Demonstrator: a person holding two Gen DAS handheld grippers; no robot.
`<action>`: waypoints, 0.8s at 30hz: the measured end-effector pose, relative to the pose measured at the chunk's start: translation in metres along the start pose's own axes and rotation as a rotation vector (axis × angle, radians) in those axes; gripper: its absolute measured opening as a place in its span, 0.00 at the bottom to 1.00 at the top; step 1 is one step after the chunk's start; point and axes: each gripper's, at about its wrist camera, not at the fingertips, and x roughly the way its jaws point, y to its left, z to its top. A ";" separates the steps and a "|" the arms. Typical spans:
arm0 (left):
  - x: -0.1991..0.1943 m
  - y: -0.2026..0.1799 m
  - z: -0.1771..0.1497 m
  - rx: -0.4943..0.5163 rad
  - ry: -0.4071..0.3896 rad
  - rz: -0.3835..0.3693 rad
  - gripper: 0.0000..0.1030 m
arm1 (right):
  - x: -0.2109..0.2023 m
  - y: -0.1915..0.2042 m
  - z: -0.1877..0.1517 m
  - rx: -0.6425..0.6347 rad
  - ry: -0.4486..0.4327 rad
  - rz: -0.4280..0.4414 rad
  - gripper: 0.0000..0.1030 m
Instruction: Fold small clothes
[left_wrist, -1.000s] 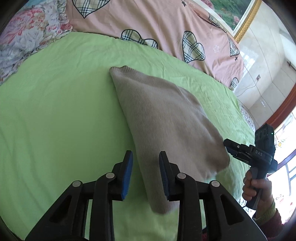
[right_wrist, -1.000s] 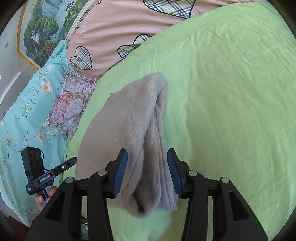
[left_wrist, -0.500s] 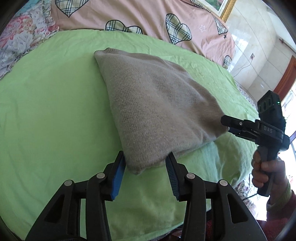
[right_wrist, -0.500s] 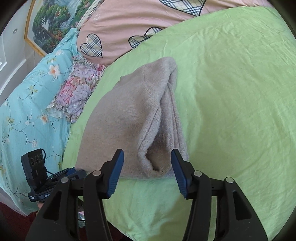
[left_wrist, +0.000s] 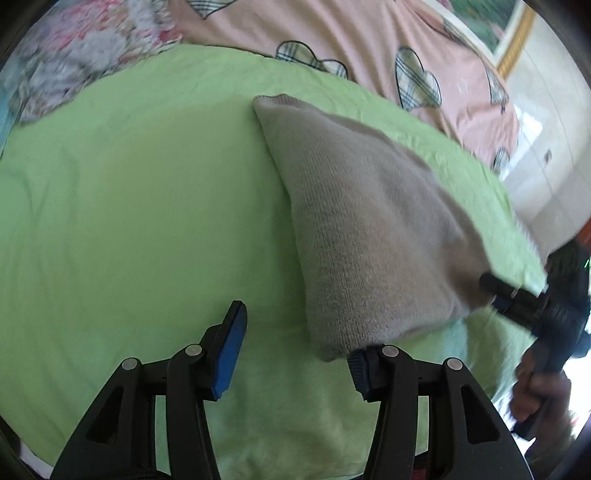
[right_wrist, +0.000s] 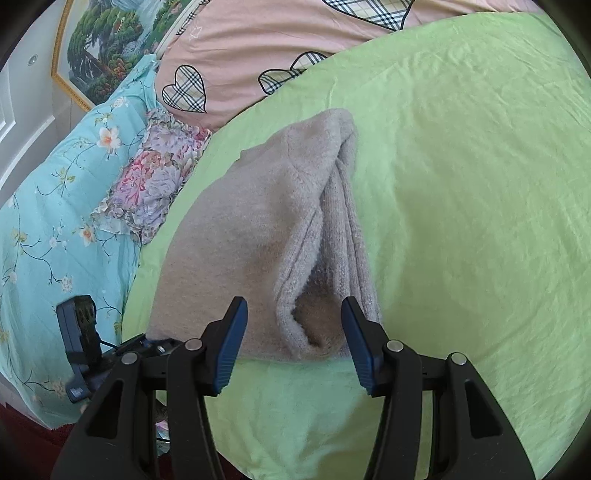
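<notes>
The beige knitted sweater (right_wrist: 258, 236) lies already folded on the green bed sheet (right_wrist: 461, 184), and my left claw (left_wrist: 295, 354) and right claw (right_wrist: 291, 339) are both open, holding nothing.

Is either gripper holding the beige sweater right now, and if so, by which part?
Neither. The left gripper and the right gripper are both open at the near edge of the folded beige sweater, which lies on the green sheet.

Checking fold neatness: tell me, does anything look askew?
Yes. The beige knit garment is folded unevenly: its right-hand layers gape open near the right gripper rather than lying flat on the green sheet.
</notes>
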 end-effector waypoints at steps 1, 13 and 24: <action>0.000 -0.003 0.001 0.008 -0.001 0.006 0.51 | 0.001 0.000 0.000 -0.002 0.001 0.003 0.53; 0.009 -0.025 -0.007 0.069 0.073 0.065 0.09 | -0.042 0.024 0.033 -0.158 -0.095 -0.058 0.05; 0.015 -0.016 -0.011 0.053 0.114 0.044 0.09 | 0.022 -0.007 0.007 -0.255 0.047 -0.293 0.05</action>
